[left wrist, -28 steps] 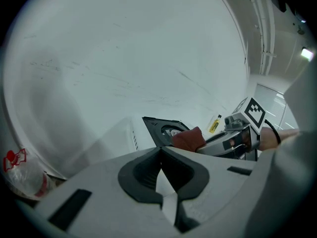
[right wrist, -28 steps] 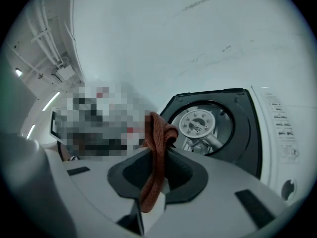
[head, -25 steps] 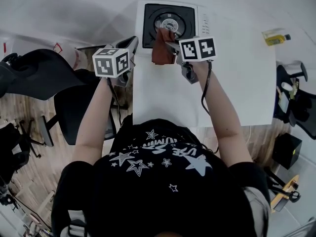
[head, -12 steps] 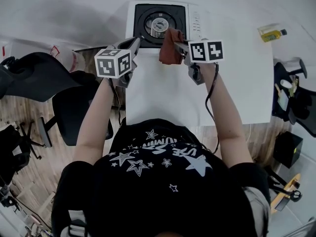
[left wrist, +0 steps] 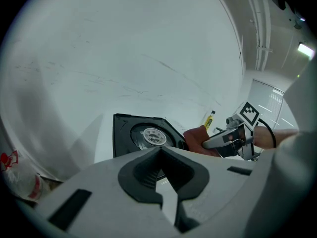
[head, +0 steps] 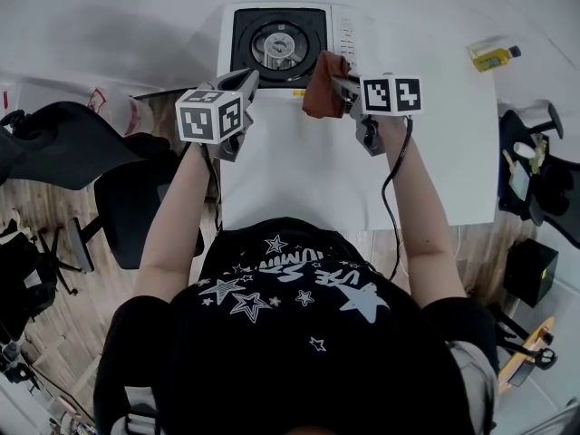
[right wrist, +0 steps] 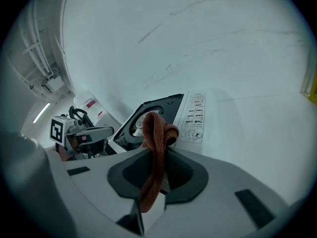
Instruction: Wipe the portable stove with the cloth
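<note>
The right gripper (head: 343, 83) is clamped on the brown cloth (head: 322, 87), which hangs at the near right corner of the portable stove (head: 276, 39). The left gripper (head: 243, 82), jaws together and empty, hovers by the stove's near left corner. The step looks like wiping; next the cloth probably needs pressing down on the stove top and sweeping left. The printed panel (head: 348, 33) on the stove's right side is too small to read

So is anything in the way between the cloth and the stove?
Nothing visible. The cloth hangs from the shut right tool at the stove's front right edge; the left tool sits at its front left, empty.

rust-brown cloth (head: 323, 85), black-and-white stove (head: 279, 43)
</note>
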A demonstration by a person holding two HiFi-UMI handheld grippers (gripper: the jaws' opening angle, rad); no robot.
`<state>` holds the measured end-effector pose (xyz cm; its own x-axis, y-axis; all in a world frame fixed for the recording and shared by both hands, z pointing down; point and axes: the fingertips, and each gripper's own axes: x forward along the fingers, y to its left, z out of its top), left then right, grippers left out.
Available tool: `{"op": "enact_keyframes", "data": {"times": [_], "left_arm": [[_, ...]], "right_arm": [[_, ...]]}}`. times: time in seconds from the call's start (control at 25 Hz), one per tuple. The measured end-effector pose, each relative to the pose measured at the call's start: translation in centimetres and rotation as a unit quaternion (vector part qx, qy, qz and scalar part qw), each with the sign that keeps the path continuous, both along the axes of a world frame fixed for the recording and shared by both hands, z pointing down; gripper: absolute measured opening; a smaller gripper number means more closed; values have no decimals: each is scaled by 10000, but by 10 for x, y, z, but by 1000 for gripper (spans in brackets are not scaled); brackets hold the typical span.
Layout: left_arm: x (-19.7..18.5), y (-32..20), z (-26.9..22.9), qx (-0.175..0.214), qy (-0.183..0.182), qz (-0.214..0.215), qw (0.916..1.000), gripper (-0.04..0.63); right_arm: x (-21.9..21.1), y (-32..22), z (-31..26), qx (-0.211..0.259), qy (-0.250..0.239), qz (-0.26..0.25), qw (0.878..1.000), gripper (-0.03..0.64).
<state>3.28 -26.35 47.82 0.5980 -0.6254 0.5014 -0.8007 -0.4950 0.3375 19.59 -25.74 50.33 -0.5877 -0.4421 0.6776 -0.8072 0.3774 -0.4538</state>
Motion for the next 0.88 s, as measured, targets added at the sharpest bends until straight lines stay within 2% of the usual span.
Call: {"op": "enact_keyframes", "data": {"times": [0.88], "left_arm": [[36,10,-3,46,-73,127,9999,8]], "right_arm": [[74,5,0,8,-98,626,9980,64]]}}
